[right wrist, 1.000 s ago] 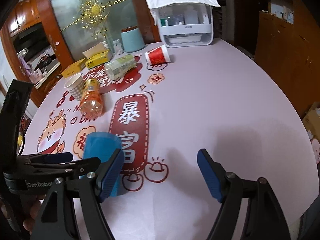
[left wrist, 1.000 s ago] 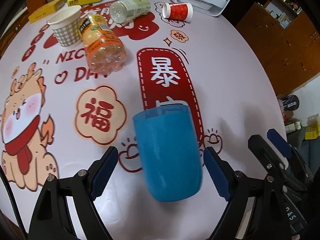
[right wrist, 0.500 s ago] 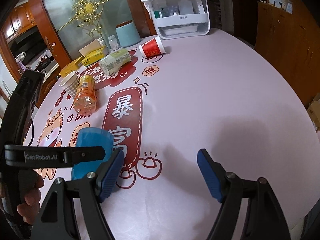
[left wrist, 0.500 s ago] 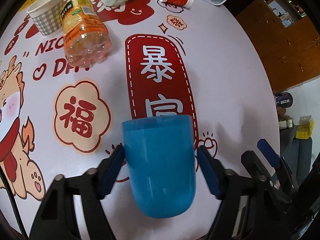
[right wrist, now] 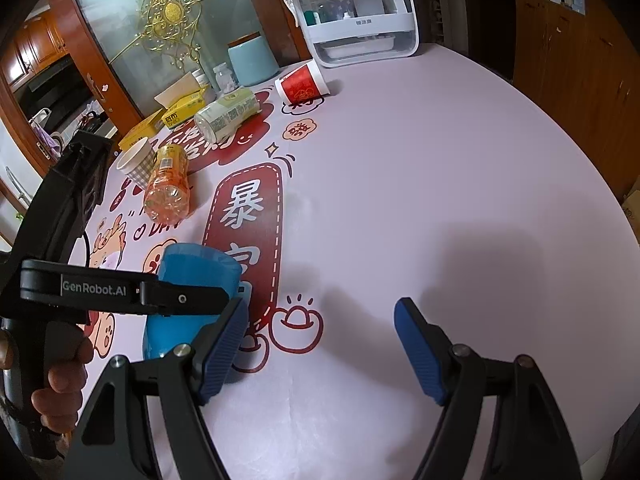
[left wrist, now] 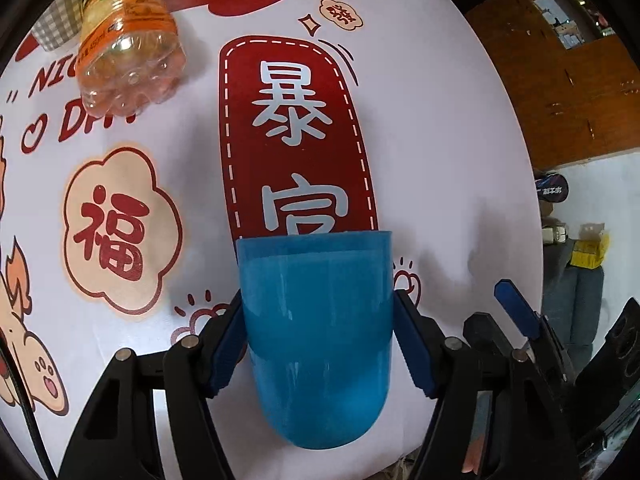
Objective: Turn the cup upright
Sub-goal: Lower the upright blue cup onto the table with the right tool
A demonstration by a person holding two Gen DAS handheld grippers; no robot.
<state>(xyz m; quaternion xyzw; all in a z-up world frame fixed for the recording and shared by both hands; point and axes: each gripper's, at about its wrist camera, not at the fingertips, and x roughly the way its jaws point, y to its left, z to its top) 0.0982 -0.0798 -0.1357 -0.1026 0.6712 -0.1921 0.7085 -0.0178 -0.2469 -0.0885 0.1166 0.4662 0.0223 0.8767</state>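
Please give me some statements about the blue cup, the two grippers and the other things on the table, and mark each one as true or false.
1. The blue cup sits between the pads of the left gripper. True.
2. The right gripper holds the red paper cup. False: its jaws are wide open and hold nothing; that cup lies on its side far back on the table.
3. The orange bottle lies on its side. True.
4. The checked paper cup lies on its side. False: it stands upright with its mouth up.
5. The blue cup's open mouth points away from the left wrist camera. True.
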